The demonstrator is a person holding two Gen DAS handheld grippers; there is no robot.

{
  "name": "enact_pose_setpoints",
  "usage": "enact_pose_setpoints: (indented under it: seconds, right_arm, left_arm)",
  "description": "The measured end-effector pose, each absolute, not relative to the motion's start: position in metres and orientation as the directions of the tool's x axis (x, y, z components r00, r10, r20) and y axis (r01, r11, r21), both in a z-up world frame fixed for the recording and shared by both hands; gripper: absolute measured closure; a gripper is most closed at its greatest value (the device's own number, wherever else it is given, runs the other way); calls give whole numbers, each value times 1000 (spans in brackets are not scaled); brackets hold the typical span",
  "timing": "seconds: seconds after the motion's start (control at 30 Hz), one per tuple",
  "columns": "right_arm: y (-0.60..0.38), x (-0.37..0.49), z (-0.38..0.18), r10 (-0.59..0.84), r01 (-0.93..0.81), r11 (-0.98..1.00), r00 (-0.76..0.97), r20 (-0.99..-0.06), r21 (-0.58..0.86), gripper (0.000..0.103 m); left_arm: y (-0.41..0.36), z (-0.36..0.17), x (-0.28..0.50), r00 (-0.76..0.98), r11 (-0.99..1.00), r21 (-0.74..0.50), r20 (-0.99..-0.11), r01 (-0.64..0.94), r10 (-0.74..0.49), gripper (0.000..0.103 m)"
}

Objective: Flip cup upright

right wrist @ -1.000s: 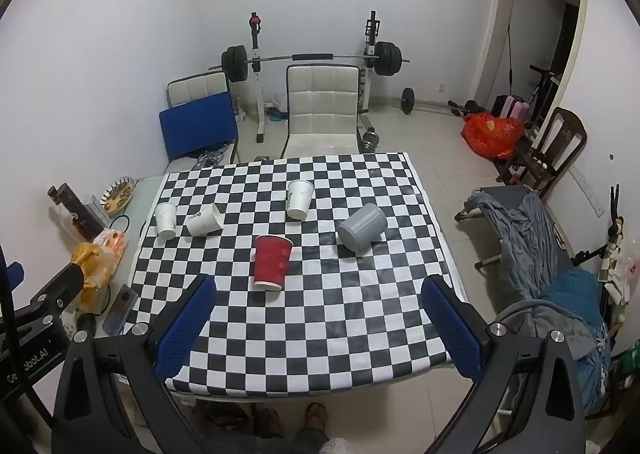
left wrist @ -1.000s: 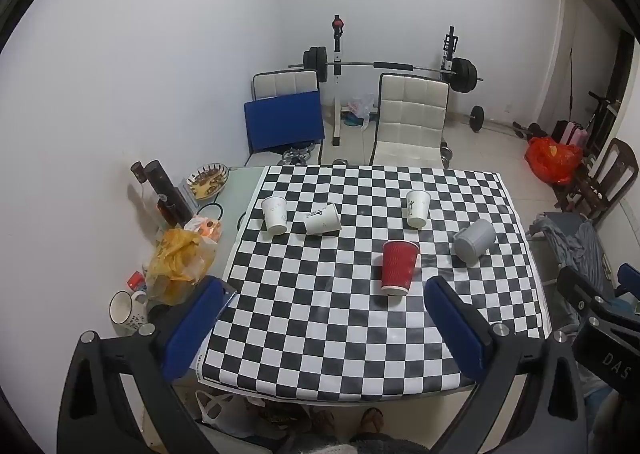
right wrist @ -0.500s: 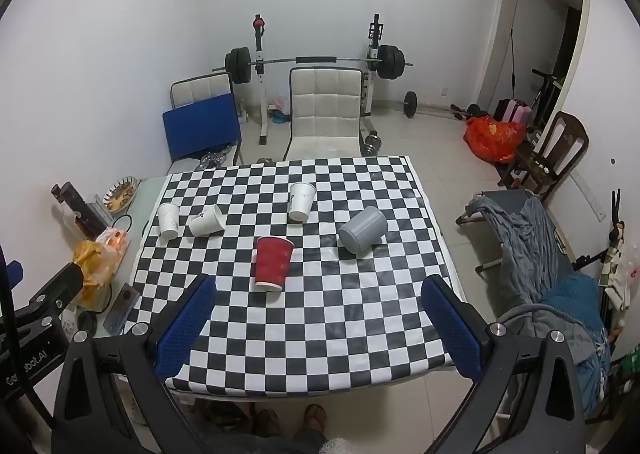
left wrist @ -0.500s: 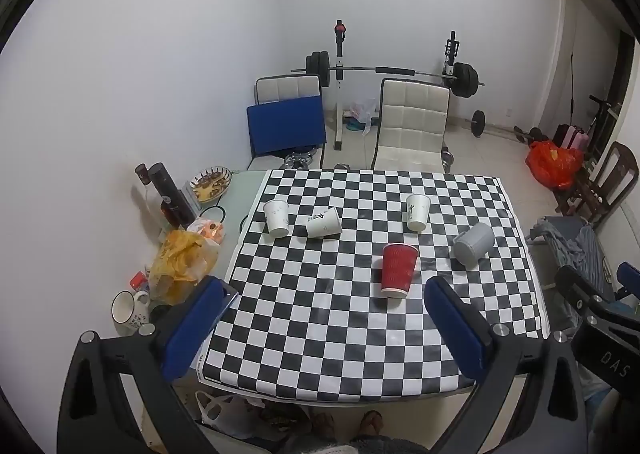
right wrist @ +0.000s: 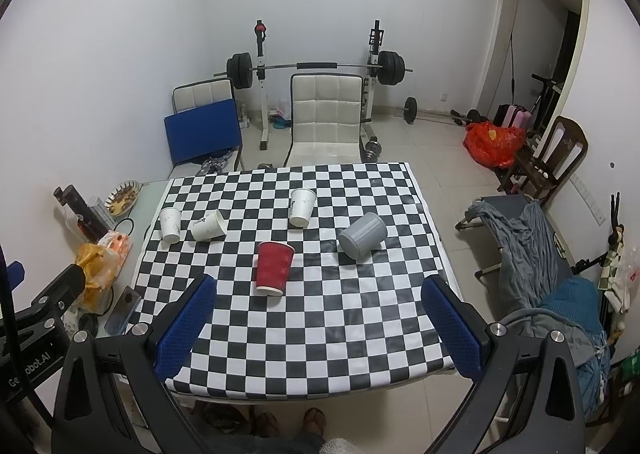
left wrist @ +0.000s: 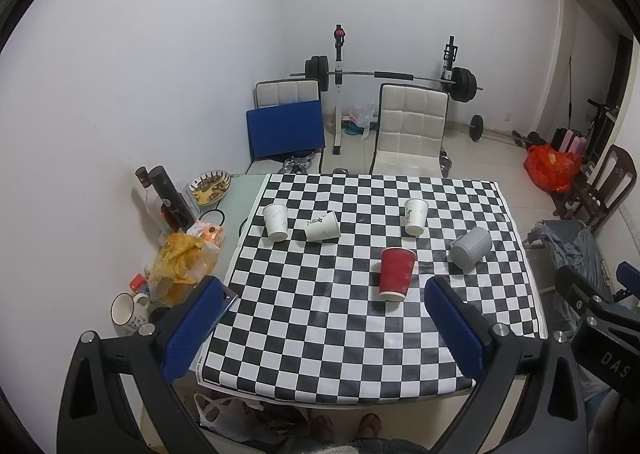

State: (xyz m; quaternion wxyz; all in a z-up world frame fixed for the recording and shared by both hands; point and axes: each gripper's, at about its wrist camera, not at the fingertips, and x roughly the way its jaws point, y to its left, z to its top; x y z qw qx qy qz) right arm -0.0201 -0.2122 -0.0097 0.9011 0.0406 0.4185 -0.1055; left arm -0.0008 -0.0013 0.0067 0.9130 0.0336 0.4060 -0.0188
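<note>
Print on the tipped white cup [left wrist: 322, 226] is perhaps too small.

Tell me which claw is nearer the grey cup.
Right. The right claw hangs back over the table's near edge, the grey cup slightly right of centre; from the left claw it lies far right.

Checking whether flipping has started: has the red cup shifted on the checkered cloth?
No. The red cup sits on the same squares of the checkered cloth, untouched.
</note>
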Motion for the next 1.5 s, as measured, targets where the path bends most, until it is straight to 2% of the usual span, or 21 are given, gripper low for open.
enact_pose_setpoints:
  seconds: [0.2, 0.4, 1.5]
  right_arm:
    - [-212, -23, -16, -159, 223, 975, 632, -758, -18, 0]
    - [-208, -17, 9, -157, 220, 975, 632, -759, -18, 0]
    - [-206, -23, 9, -157, 219, 976, 645, -748, -15, 0]
  left_arm:
    - [-1, 7, -1, 671, 997, 46, -741, 60, -6, 0]
    - [-1, 7, -1, 674, 997, 46, -739, 59, -6, 0]
    - [-4, 21, -1, 683, 997, 47, -730, 58, -5, 0]
